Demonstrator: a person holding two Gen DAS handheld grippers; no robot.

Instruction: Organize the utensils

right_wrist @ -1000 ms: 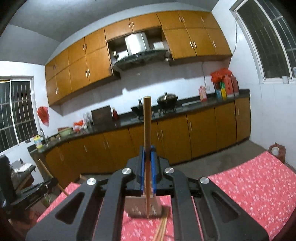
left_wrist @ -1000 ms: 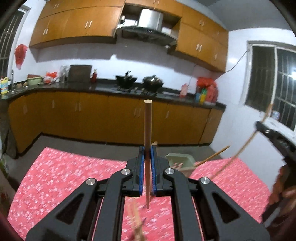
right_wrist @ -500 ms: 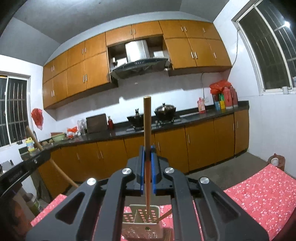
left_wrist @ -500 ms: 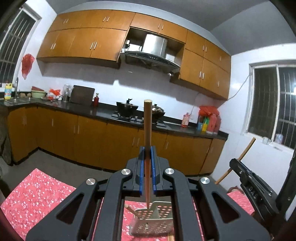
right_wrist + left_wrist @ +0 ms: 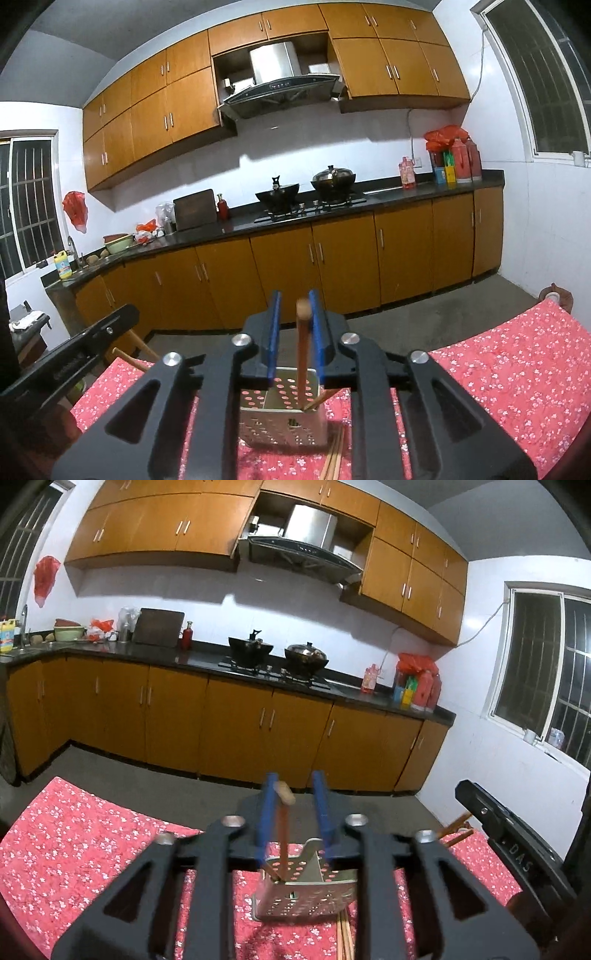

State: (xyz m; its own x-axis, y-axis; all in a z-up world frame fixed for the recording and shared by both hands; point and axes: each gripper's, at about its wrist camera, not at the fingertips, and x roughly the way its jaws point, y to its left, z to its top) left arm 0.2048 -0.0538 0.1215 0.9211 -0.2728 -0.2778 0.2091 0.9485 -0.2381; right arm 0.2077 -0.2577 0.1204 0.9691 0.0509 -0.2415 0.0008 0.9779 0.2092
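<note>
A perforated metal utensil holder (image 5: 306,890) (image 5: 284,410) stands on the red flowered tablecloth. My left gripper (image 5: 294,786) is open just above it; a wooden chopstick (image 5: 283,834) stands loose between the jaws with its lower end in the holder's left compartment. My right gripper (image 5: 294,306) is open above the holder too; another chopstick (image 5: 303,343) stands between its jaws, lower end in the holder's right compartment. A further stick (image 5: 323,397) leans in that compartment. Each gripper shows at the edge of the other's view.
Several loose chopsticks (image 5: 334,458) lie on the tablecloth (image 5: 498,369) just in front of the holder. Beyond the table are a grey floor, orange kitchen cabinets (image 5: 236,723) and a dark counter with two woks.
Both grippers have opened and let go of their chopsticks, which have dropped down into the holder. Both views have tipped down toward the holder.
</note>
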